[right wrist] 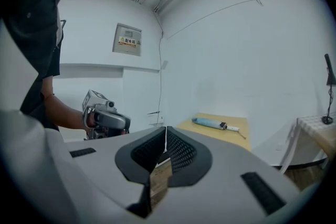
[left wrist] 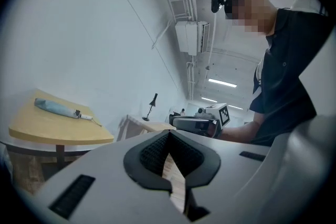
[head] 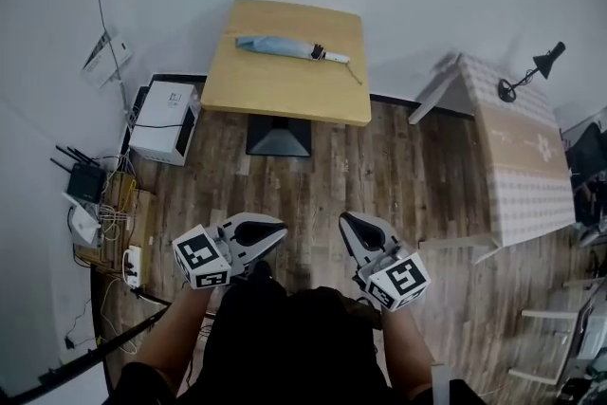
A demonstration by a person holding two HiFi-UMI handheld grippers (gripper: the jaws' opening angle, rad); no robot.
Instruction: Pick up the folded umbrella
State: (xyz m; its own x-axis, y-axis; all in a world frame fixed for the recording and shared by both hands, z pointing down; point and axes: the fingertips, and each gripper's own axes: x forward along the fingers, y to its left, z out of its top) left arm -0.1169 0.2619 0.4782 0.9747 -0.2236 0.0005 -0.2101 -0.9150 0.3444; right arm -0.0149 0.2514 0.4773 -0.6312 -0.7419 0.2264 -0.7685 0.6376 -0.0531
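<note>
Head view has the folded umbrella (head: 285,47) lying flat along the far side of the yellow surface (head: 285,100), close to the wall. Its pale handle end points right, with a thin cord trailing off it. It sits well apart from both tools, so I'd say the person must step up to the surface before any grasp is possible.

The left tool (head: 270,232) and the right tool (head: 353,228) are held low in front of the person's body, near each other, with their tips angled inward. That reads to me as a carrying posture, not a reach. In the left gripper view and the right gripper view alike, the jaws are clenched: the dark pads meet at the tip with nothing between them, and only floor planks show through the lower gap. They would have to be released before closing round the umbrella.

As for writing, a wall notice (right wrist: 126,39) carries print too small to read. The cubes bear black-and-white square patterns, no words. The white box (head: 163,117) on the floor shows no legible label, and I see no brand on the umbrella.
</note>
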